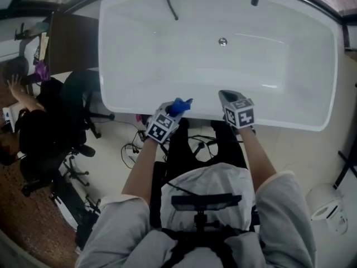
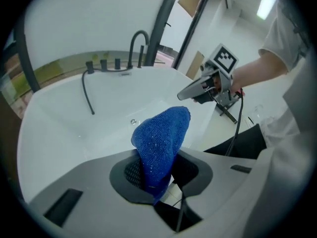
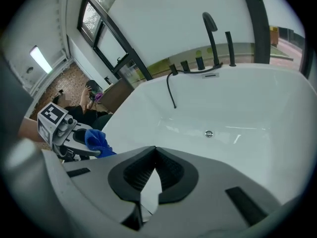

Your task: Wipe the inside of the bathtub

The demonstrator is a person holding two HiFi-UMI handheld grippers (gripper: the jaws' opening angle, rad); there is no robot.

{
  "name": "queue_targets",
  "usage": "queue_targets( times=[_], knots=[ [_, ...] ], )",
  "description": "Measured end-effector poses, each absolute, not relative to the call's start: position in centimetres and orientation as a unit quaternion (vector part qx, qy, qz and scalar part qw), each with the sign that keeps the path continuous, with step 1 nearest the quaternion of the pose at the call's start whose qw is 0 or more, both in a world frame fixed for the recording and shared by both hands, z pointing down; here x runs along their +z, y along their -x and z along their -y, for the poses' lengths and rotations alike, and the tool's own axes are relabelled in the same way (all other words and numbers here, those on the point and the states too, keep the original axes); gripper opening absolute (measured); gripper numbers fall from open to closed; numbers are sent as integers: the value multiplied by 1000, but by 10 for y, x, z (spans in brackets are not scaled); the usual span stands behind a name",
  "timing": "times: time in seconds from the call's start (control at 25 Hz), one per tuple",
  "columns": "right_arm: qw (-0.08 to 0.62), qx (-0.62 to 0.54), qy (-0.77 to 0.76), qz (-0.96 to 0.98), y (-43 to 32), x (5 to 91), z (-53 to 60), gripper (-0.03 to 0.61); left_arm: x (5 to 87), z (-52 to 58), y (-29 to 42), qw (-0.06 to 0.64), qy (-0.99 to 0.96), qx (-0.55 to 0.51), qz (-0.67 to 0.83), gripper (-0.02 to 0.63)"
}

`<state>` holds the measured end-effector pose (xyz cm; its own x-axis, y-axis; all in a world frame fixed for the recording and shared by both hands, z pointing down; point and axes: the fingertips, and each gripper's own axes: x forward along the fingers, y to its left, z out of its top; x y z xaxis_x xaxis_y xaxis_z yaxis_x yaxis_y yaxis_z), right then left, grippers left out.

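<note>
Hovering at the near rim of the white bathtub [image 1: 109, 54], the left tool [image 1: 170, 114] is pinching a blue cloth [image 2: 161, 138], its free end poking forward for wiping, while the right tool [image 1: 227, 96] is hanging alongside, pressed together on nothing.

No words, brands or numbers are legible; the left tool [image 1: 176, 107] and right tool [image 1: 227, 97] carry only square pattern markers.

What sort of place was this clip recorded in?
Probably a workspace or showroom rather than a home bathroom: a white bathtub with a black faucet stands next to an office chair, a person seated nearby, and cables on the floor.
</note>
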<state>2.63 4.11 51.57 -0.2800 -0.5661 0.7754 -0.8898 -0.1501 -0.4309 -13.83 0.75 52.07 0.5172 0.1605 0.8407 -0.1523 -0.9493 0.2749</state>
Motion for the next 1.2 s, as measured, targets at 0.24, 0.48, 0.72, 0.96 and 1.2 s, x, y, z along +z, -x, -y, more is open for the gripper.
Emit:
queue_targets(
  times=[0.24,0.48,0.72,0.96,1.2],
  knots=[
    [142,446,-593,655,-20,447,-55,9,421,-5,135,141,-891,423,89,83],
    [127,414,-603,670,2,393,-85,9,340,-9,139,146,-916,343,145,84],
    [92,399,-658,632,-1,352,-114,9,308,-8,161,153,-931,293,158,84],
    [92,364,-685,625,10,315,-131,9,292,-16,191,139,-941,271,150,84],
    [109,337,-707,612,18,283,-156,9,265,-23,202,143,-950,237,147,84]
  ],
)
